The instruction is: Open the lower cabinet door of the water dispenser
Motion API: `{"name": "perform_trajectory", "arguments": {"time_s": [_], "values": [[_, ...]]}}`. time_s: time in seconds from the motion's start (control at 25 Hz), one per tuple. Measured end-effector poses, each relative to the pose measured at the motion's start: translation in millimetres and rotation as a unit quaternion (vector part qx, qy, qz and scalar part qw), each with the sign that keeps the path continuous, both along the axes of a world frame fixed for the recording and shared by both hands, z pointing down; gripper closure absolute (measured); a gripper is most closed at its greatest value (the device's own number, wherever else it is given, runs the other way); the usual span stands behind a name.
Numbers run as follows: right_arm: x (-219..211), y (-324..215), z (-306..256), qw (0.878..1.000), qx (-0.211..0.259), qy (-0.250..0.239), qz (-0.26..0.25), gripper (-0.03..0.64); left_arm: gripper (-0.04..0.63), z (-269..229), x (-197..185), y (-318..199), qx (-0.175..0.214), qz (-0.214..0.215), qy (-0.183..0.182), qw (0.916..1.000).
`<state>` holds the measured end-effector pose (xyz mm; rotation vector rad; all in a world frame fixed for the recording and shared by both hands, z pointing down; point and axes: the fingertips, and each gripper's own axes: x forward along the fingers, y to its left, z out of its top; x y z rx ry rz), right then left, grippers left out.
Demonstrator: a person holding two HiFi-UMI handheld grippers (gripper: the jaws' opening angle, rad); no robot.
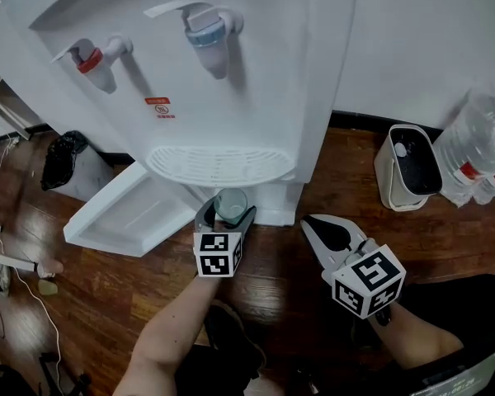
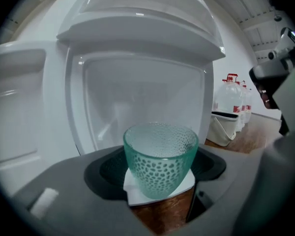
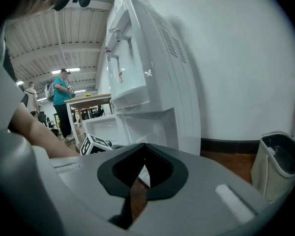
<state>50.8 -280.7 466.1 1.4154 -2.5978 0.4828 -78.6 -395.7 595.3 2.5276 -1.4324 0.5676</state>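
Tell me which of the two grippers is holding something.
The left gripper: its jaws clamp a green dimpled glass cup. The right gripper is shut with nothing between its jaws.

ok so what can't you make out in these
- red label on the water dispenser: print too small, head view
- lower cabinet: floor hidden behind the glass cup, left gripper view
- water bottles: cut off by the head view's right edge

The cabinet door (image 1: 128,217) hangs open beside the left tool (image 1: 225,213), which grips a glass cup (image 1: 231,202).
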Motion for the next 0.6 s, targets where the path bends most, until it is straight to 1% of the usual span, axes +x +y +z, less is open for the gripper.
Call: {"name": "perform_trajectory", "arguments": {"time_s": [0.16, 0.24, 0.32, 0.4, 0.48, 0.6], "values": [[-10, -9, 8, 1.000, -0.007, -0.005, 0.003, 0.614, 0.114, 19, -2, -8, -0.008, -0.001, -0.001, 1.0000], [-17, -12, 9, 1.000, -0.006, -0.004, 0.002, 0.614, 0.114, 22, -1, -11, -0.009, 0.006, -0.002, 0.9999], [-23, -13, 11, 1.000, -0.002, 0.001, 0.001, 0.614, 0.114, 22, 0, -16, 0.001, 0.018, -0.013, 0.9998], [-25, -14, 15, 1.000, 0.003, 0.011, 0.003, 0.614, 0.114, 22, 0, -25, 0.019, 0.031, -0.034, 0.9988], [-22, -13, 19, 1.000, 0.006, 0.024, 0.008, 0.614, 0.114, 27, 1, -30, 0.027, 0.042, -0.048, 0.9976], [-10, -17, 27, 0.999, 0.006, 0.029, 0.021, 0.614, 0.114, 38, 5, -36, 0.023, 0.039, -0.047, 0.9979]]}}
